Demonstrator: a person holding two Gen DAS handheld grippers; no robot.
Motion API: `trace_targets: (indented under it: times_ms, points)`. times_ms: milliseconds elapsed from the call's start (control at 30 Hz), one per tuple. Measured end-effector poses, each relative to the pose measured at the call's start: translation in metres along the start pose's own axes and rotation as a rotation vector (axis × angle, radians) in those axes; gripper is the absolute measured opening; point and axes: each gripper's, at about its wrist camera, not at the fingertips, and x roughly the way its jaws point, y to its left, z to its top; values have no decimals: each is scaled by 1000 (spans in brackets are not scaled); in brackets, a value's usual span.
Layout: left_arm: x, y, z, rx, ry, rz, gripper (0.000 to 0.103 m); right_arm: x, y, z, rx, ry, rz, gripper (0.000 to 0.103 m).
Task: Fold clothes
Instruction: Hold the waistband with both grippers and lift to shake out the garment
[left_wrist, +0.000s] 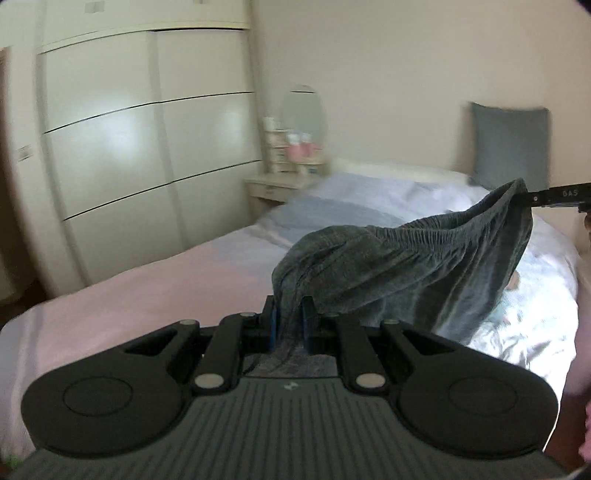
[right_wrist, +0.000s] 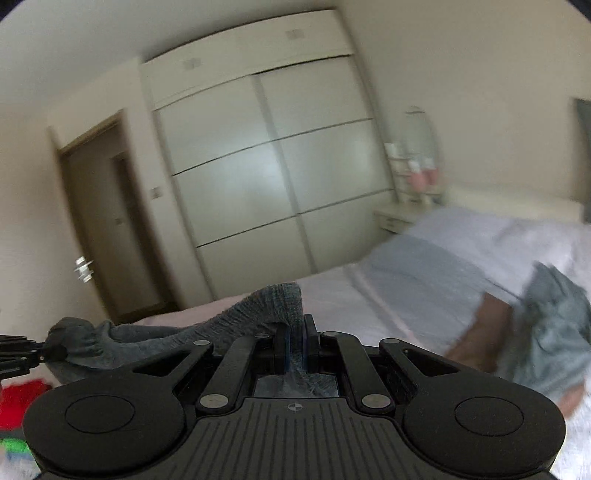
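A dark grey garment with an elastic waistband (left_wrist: 406, 258) hangs in the air above the bed, stretched between both grippers. My left gripper (left_wrist: 290, 314) is shut on one end of the waistband. My right gripper (right_wrist: 294, 339) is shut on the other end, and it also shows in the left wrist view (left_wrist: 532, 197) at the far right. In the right wrist view the waistband (right_wrist: 207, 321) runs left to the left gripper (right_wrist: 40, 352) at the frame's left edge. The garment's lower part hangs down and is mostly hidden.
The bed (left_wrist: 147, 288) has a pink sheet, with a blue-grey pillow (left_wrist: 332, 218) and a grey cushion (left_wrist: 509, 144) at its head. A white wardrobe (left_wrist: 147, 147) and a bedside table (left_wrist: 269, 188) stand behind. Another grey-blue cloth (right_wrist: 554, 332) lies right. A door (right_wrist: 99, 229) is on the left.
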Motion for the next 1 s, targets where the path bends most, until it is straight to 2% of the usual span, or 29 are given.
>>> trace_targets:
  times_ms: [100, 233, 367, 500, 567, 600, 633, 667, 700, 733, 833, 900, 1000]
  points:
    - [-44, -7, -18, -68, 13, 62, 10, -1, 18, -2, -32, 36, 64, 4]
    - [-98, -14, -41, -157, 72, 104, 11, 2, 39, 4, -85, 85, 140, 4]
    - [-130, 4, -42, -215, 83, 148, 12, 37, 58, 17, -139, 131, 205, 4]
    - [-116, 36, -43, -274, 74, 201, 12, 115, 83, 9, -164, 256, 213, 4]
    - [-84, 57, -54, -301, 104, 229, 13, 172, 91, -4, -160, 352, 201, 5]
    - [-67, 67, -60, -314, 119, 243, 15, 207, 91, -18, -158, 417, 169, 5]
    - [-43, 80, -70, -324, 158, 265, 21, 242, 91, -32, -155, 485, 131, 35]
    - [-20, 92, -83, -328, 211, 294, 39, 270, 90, -46, -151, 539, 60, 76]
    - [4, 104, -96, -332, 266, 324, 50, 291, 88, -60, -145, 569, -7, 83]
    - [28, 116, -109, -335, 320, 353, 54, 306, 82, -77, -123, 590, -39, 83]
    - [77, 143, -151, -376, 522, 432, 51, 314, 62, -118, 0, 684, -106, 83]
    - [81, 153, -170, -417, 572, 424, 51, 302, 43, -144, 70, 733, -116, 83]
    - [77, 161, -199, -453, 627, 362, 51, 293, 20, -175, 103, 824, -171, 83]
